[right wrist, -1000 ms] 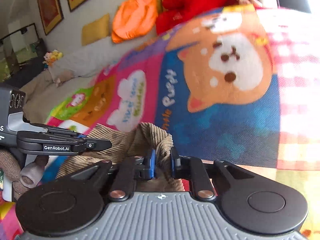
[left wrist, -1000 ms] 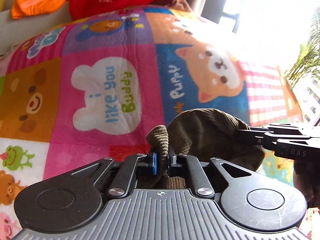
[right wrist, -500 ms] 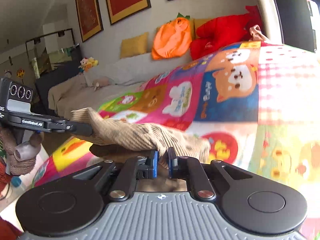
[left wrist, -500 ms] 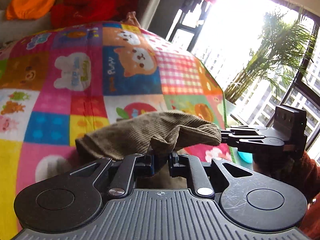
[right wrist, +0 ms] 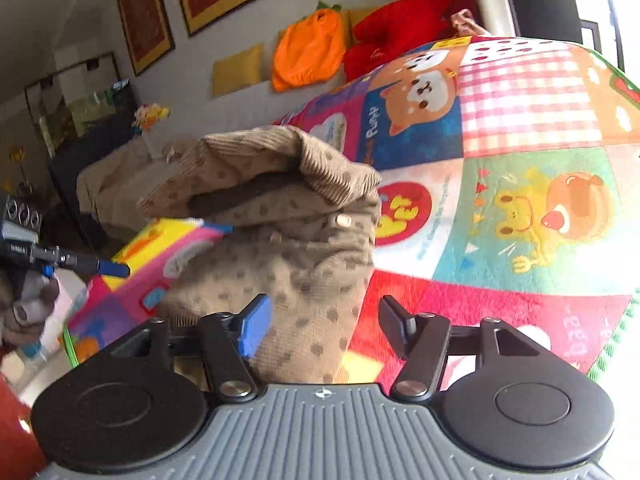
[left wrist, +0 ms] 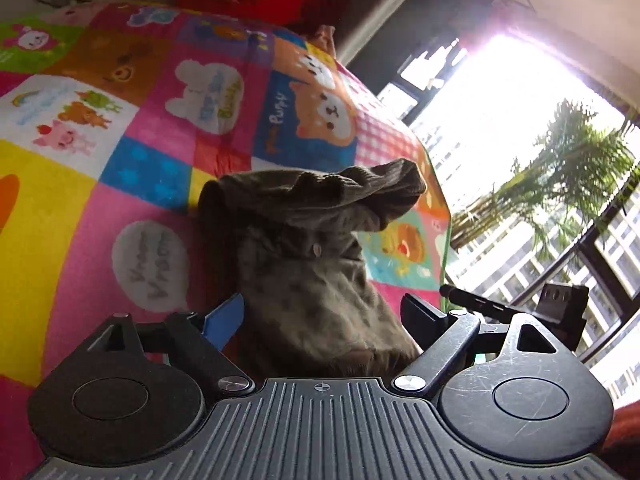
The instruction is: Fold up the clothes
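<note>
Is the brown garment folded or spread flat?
Folded, loosely. The brown garment has its top part doubled over the lower part on the play mat, bunched rather than flat. Both grippers are open.

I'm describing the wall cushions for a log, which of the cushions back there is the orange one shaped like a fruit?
The middle one: bright orange with a green stalk on top, between the flat yellow cushion on its left and the red plush on its right.
</note>
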### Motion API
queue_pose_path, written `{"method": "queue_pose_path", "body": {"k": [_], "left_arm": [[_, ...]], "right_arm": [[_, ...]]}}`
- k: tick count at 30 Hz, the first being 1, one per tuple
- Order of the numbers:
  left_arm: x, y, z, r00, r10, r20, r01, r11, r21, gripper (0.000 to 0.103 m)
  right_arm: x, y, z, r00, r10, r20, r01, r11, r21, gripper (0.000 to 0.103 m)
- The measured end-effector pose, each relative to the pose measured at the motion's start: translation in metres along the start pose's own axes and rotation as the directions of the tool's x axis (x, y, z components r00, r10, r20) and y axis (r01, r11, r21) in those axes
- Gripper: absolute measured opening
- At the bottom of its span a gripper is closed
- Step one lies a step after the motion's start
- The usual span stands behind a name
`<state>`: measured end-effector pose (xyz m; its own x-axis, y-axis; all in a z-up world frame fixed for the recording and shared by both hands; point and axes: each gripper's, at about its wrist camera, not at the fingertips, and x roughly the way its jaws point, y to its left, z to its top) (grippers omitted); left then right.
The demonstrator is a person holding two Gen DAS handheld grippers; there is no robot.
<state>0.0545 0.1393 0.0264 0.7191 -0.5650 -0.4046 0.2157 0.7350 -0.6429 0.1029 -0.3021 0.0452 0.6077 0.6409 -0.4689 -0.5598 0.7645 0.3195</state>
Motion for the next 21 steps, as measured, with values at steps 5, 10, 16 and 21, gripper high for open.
{"method": "queue_pose_path", "body": {"k": [5, 10, 16, 21], "left_arm": [[0.032, -0.005, 0.038, 0.997, 0.063, 0.041, -0.063, 0.998, 0.007, 0.094], [0.058, -0.010, 0.034, 0.995, 0.095, -0.041, -0.093, 0.994, 0.048, 0.096], [0.069, -0.018, 0.003, 0.984, 0.125, -0.128, -0.102, 0.980, 0.170, 0.096], [0.066, -0.031, -0.009, 0.974, 0.166, -0.153, -0.114, 0.947, 0.299, 0.098]], "right_arm": [[0.024, -0.013, 0.044, 0.994, 0.001, 0.107, -0.012, 0.995, 0.100, 0.063], [0.053, -0.009, 0.054, 0.998, -0.012, 0.068, 0.008, 0.998, 0.060, 0.064], [0.061, 0.003, 0.017, 0.992, -0.055, -0.112, 0.045, 0.995, -0.083, 0.064], [0.041, 0.040, -0.023, 0.970, -0.022, -0.244, -0.052, 0.954, -0.295, 0.064]]}}
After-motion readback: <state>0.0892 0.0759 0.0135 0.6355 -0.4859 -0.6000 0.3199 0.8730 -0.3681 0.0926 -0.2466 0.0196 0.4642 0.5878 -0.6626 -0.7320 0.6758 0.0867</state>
